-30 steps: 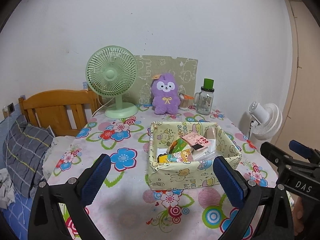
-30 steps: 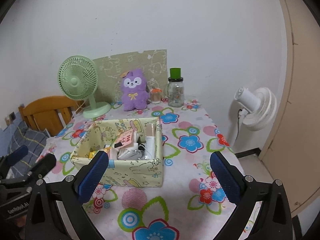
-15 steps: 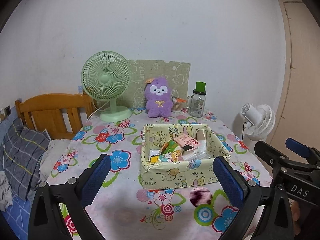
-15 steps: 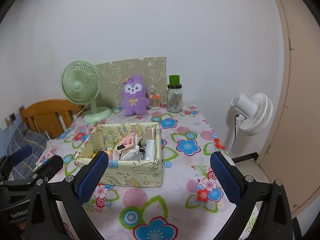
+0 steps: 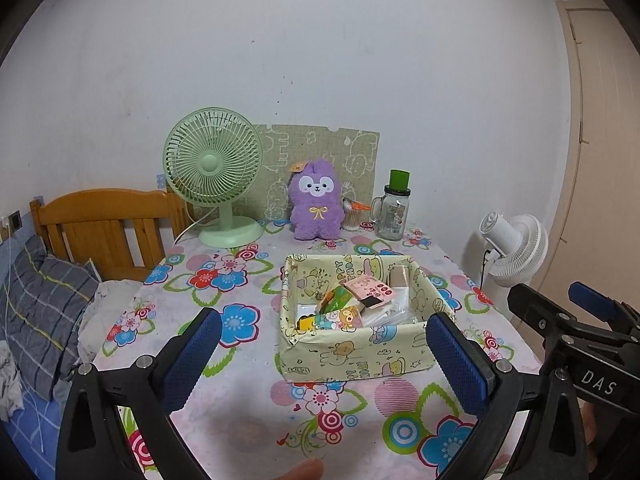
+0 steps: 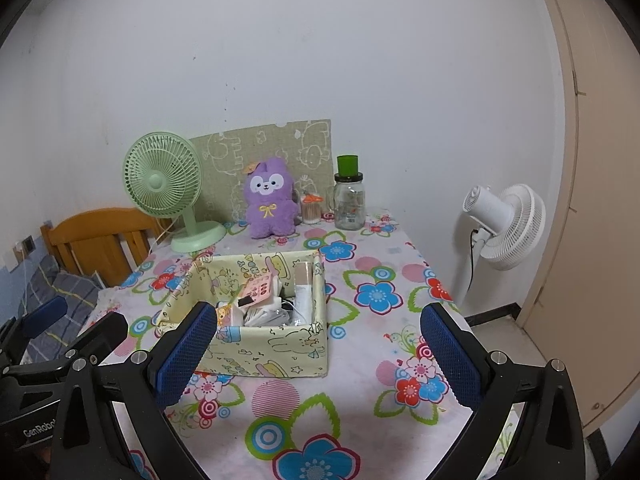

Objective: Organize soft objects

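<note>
Grippers, two of them, hang above the near edge of one table (image 5: 248, 408) with a flowered cloth. The left gripper (image 5: 320, 356) has its jaws spread wide with nothing between the blue pads (image 5: 192, 356); the right gripper (image 6: 316, 354) is just as wide and just as empty.

One fabric box (image 5: 352, 354) printed with cartoon animals sits straight ahead of the left jaws, its near wall showing between the pads. From the right gripper it lies ahead and toward the left pad, which overlaps its front corner in the picture. Inside are several small packets and cards, too jumbled to count.

One purple plush toy (image 5: 317, 206) stands upright well beyond both sets of jaws, at the far edge of the table by the wall. Beside it are one green desk fan (image 5: 214, 172), one glass jar (image 5: 393, 212) with a green lid, and one small container (image 6: 311, 210) between plush and jar. One white floor fan (image 6: 502, 226) stands off the table, beyond the right pad.
</note>
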A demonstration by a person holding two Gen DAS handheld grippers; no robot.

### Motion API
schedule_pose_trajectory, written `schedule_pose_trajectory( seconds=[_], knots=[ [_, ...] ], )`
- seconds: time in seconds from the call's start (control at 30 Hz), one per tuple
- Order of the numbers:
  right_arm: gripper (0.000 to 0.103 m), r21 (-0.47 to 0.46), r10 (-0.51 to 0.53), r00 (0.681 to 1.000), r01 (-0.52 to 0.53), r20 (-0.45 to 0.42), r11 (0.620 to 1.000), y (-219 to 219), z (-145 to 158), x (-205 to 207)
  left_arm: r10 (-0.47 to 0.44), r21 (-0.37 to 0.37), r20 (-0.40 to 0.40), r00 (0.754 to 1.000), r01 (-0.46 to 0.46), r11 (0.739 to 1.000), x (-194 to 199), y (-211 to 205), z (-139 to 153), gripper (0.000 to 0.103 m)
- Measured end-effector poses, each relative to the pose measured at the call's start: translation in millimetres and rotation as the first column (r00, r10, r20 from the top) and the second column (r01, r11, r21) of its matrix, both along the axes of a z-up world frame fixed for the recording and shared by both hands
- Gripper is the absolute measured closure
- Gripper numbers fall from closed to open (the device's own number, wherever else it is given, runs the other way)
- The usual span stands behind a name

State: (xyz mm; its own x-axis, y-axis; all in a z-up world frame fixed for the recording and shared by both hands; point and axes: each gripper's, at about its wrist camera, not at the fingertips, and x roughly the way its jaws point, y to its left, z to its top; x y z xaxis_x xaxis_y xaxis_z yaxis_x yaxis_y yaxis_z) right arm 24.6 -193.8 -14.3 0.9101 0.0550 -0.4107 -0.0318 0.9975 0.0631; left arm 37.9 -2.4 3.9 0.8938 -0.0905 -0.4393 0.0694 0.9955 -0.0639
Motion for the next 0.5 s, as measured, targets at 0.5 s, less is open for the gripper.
schedule_pose_trajectory(
  seconds=[0.5],
  knots=[
    [0.000, 0.001, 0.000, 1.000, 0.000, 0.013, 1.000, -0.4, 6.8, 2.4, 0.000, -0.001, 0.012, 1.000, 0.001, 1.000, 1.7, 0.0, 3.4, 0.000]
  ],
)
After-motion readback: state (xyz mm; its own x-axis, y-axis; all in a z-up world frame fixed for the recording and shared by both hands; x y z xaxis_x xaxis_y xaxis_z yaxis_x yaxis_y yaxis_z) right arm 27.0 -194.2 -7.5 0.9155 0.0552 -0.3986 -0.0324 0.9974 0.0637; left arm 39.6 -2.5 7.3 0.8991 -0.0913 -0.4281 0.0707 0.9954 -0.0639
